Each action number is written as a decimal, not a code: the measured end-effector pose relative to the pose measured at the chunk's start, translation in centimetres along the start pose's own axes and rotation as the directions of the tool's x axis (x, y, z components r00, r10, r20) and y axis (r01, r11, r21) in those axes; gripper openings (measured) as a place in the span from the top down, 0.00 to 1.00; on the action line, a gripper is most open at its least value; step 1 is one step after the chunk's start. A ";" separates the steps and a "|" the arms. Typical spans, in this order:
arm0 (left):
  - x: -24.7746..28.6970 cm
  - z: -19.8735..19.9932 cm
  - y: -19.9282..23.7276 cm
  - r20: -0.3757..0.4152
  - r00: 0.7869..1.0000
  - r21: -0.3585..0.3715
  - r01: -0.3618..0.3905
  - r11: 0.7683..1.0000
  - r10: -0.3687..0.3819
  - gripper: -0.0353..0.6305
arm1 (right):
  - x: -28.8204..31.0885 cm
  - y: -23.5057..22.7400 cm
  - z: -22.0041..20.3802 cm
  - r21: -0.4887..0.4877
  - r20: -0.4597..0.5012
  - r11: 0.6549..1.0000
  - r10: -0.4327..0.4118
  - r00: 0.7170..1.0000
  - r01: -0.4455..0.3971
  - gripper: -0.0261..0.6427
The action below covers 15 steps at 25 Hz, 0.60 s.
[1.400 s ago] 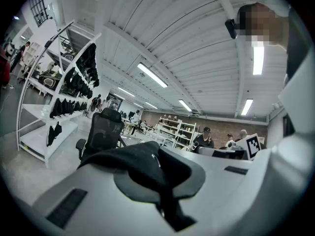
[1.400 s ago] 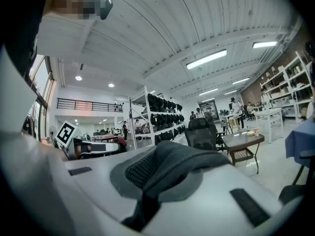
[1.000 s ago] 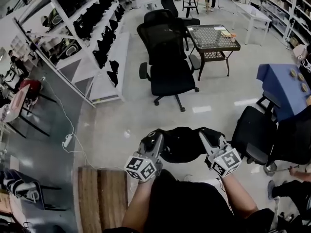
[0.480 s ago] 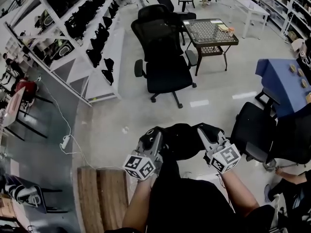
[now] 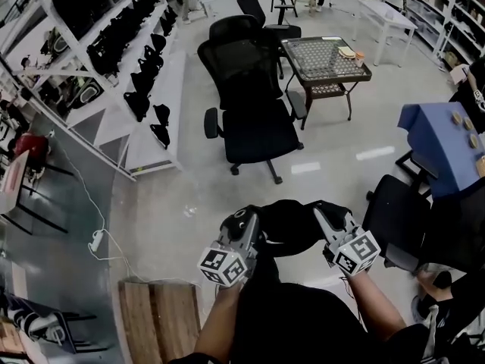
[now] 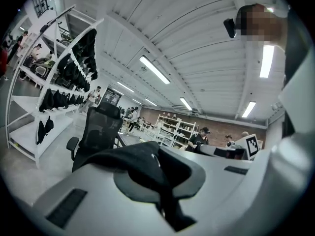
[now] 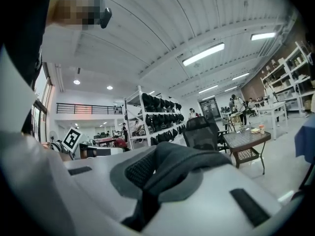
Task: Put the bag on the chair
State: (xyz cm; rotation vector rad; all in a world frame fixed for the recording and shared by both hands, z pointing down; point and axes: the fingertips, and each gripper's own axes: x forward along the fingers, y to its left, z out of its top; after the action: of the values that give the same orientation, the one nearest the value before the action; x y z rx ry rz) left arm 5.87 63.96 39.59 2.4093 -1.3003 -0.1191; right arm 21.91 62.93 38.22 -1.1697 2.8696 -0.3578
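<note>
A black bag [image 5: 286,224] hangs between my two grippers, above the floor in front of the person. My left gripper [image 5: 244,226] is shut on the bag's left edge, and black fabric [image 6: 147,166] is pinched in its jaws. My right gripper [image 5: 330,220] is shut on the right edge, with the padded fabric [image 7: 172,166] between its jaws. The black office chair [image 5: 254,120] stands ahead with its seat bare and facing me. It also shows as the chair [image 6: 96,132] in the left gripper view and the chair [image 7: 202,132] in the right gripper view.
A second black chair [image 5: 236,27] stands behind the first. A dark mesh-top table [image 5: 324,58] is to its right. White shelves with several black bags [image 5: 121,44] line the left. A blue-covered table [image 5: 439,139] and another black chair [image 5: 405,218] are at right, and a wooden bench [image 5: 159,321] at lower left.
Both grippers have carried the bag forward across the floor toward the black office chair, which now sits nearer and a little further left. Both grips are unchanged.
</note>
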 end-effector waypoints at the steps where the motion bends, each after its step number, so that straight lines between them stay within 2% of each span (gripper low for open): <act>1: 0.8 0.4 1.0 -0.002 1.000 -0.007 0.002 1.000 -0.002 0.92 | 1.1 -0.5 0.1 0.005 -0.003 1.000 -0.003 1.000 0.003 0.93; 9: 7.5 4.4 9.1 -0.013 1.000 -0.062 0.013 0.998 -0.014 0.92 | 10.7 -5.2 1.1 -0.001 -0.031 0.999 -0.036 0.999 0.036 0.93; 15: 12.0 8.1 14.1 -0.027 0.999 -0.044 0.029 0.999 -0.030 0.92 | 17.4 -8.4 3.0 0.002 -0.037 0.998 -0.070 0.997 0.070 0.93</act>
State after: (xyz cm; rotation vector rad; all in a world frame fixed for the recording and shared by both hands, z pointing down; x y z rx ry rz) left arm -0.52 44.79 38.87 2.3854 -1.2379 -0.1210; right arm 15.52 44.47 38.23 -1.2793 2.8635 -0.3901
